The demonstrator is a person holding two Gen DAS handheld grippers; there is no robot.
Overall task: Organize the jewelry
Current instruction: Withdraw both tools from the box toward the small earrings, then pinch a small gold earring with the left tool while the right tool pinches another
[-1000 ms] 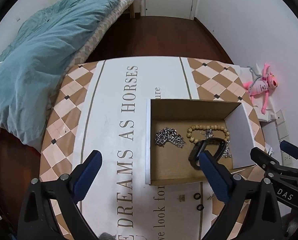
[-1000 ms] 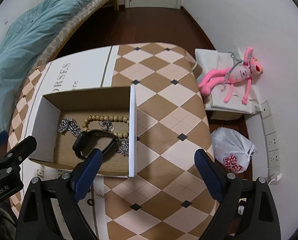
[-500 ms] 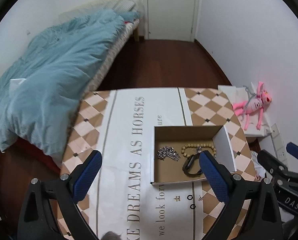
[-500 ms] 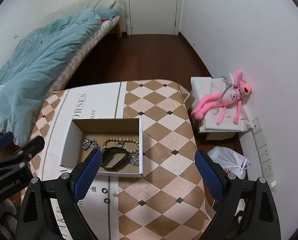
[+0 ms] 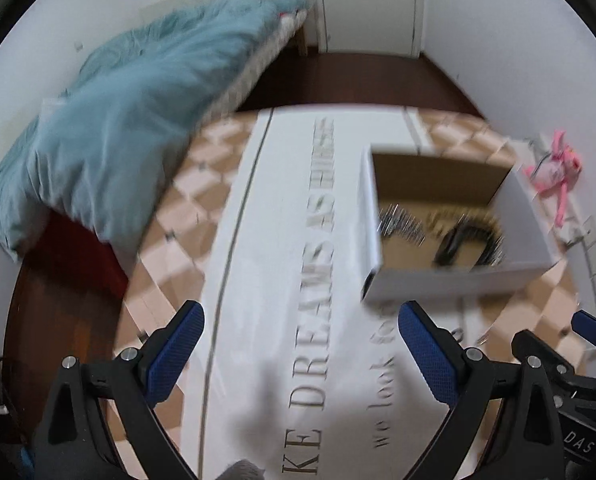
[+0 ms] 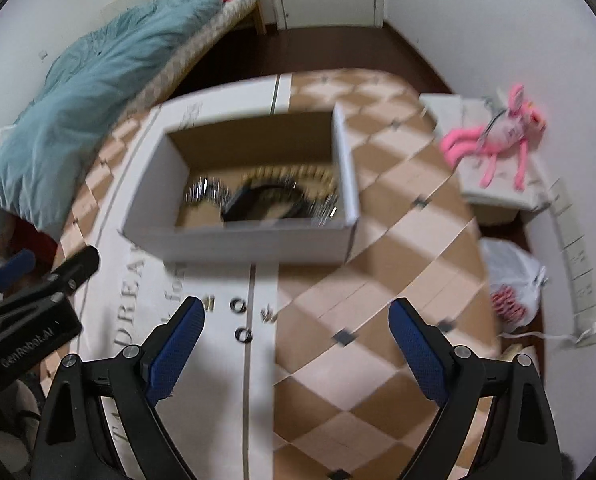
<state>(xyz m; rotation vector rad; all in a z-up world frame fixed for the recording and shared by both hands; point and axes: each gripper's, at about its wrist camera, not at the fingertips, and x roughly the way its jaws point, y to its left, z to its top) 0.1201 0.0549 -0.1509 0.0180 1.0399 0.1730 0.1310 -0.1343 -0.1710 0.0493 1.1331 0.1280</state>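
Observation:
An open white cardboard box (image 6: pixel 241 240) (image 5: pixel 454 280) stands on the table. In it lie a silver chain (image 5: pixel 400 222) (image 6: pixel 201 194), a wooden bead bracelet (image 6: pixel 293 172) and a black band (image 6: pixel 265 200) (image 5: pixel 464 240). Small black rings (image 6: pixel 237 306) (image 6: pixel 243 335) and a small trinket (image 6: pixel 269 315) lie on the cloth in front of the box. My left gripper (image 5: pixel 298 348) is open and empty, left of the box. My right gripper (image 6: pixel 293 342) is open and empty above the small rings. Both views are motion blurred.
The table has a checked cloth with a white lettered runner (image 5: pixel 310 320). A bed with a blue duvet (image 5: pixel 129 120) is at the left. A pink plush toy (image 6: pixel 498 136) lies on a white box at the right, with a plastic bag (image 6: pixel 514 284) on the floor.
Both grippers have dropped back toward the table and nearer the box's front edge after lifting high half a second ago. Both stay open and empty.

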